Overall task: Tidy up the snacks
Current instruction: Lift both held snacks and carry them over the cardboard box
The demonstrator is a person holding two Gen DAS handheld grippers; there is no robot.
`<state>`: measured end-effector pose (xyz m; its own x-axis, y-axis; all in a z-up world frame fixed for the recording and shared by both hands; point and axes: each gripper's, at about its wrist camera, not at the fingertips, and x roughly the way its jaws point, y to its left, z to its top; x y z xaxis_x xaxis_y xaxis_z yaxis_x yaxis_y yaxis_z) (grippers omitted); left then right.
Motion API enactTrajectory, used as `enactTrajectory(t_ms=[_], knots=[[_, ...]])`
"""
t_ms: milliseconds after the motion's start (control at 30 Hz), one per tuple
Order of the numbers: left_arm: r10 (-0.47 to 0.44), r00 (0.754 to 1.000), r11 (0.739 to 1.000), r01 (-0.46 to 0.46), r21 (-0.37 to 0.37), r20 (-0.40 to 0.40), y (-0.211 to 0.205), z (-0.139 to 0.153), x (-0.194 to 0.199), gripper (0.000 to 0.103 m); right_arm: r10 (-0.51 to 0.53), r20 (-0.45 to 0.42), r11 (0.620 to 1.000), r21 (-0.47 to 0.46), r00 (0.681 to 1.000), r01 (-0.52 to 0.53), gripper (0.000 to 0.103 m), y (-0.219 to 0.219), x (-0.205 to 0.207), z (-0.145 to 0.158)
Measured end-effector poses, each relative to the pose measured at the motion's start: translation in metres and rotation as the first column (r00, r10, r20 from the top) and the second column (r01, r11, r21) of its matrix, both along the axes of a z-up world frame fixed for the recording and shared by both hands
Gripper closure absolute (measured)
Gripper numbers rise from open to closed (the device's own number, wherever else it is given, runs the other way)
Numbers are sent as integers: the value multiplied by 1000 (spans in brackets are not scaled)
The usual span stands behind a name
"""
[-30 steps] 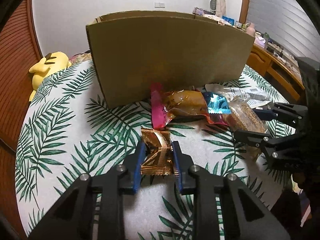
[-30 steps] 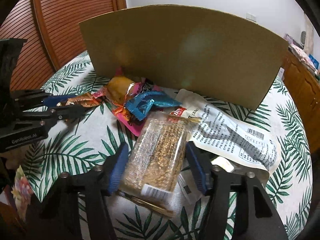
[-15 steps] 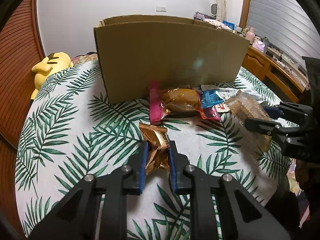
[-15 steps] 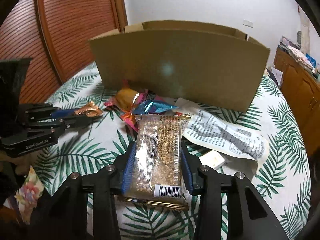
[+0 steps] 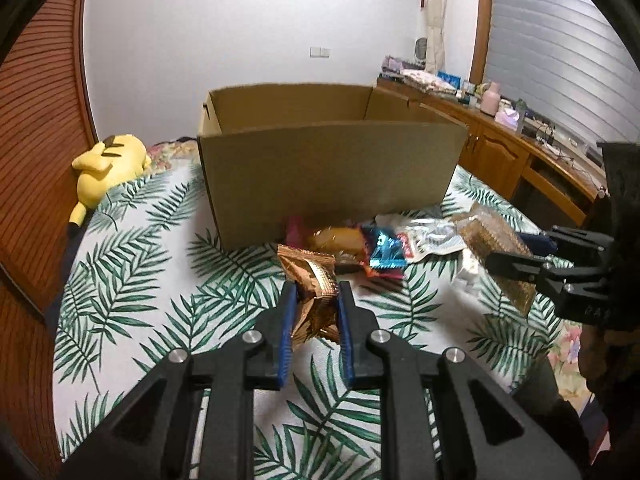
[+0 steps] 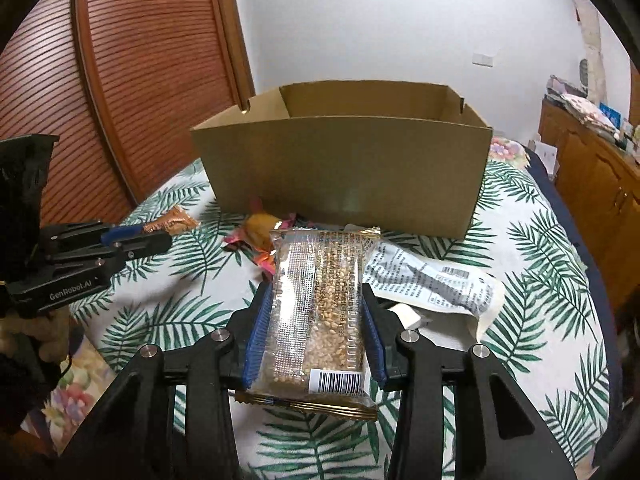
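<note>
My left gripper (image 5: 316,292) is shut on a copper foil snack packet (image 5: 312,280) and holds it above the leaf-print cloth. My right gripper (image 6: 318,296) is shut on a clear sesame bar pack (image 6: 318,312), also lifted; it shows in the left wrist view (image 5: 496,248) too. An open cardboard box (image 5: 328,168) stands behind, its inside floor hidden; it also shows in the right wrist view (image 6: 344,176). Loose snacks lie before the box: an orange-pink pack (image 5: 340,240), a blue foil pack (image 5: 384,252) and a white printed bag (image 6: 436,284).
A yellow plush toy (image 5: 108,164) lies at the far left of the bed. A wooden louvred door (image 6: 140,80) stands on the left. A wooden sideboard (image 5: 516,152) with clutter runs along the right wall.
Both grippers have risen and drawn back from the box with their packs; the box's open top now shows. The loose snack pile stays in place.
</note>
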<state>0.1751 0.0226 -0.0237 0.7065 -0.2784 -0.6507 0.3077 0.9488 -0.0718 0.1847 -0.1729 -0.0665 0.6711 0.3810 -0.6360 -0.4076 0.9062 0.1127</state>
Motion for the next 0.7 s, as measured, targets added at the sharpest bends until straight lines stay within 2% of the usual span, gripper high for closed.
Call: enactTrajectory(t_ms=[700], knots=[[-1, 994, 998, 9, -69, 112, -6, 33, -29, 86, -51, 94, 994, 102, 994, 41, 61, -26, -39, 27]])
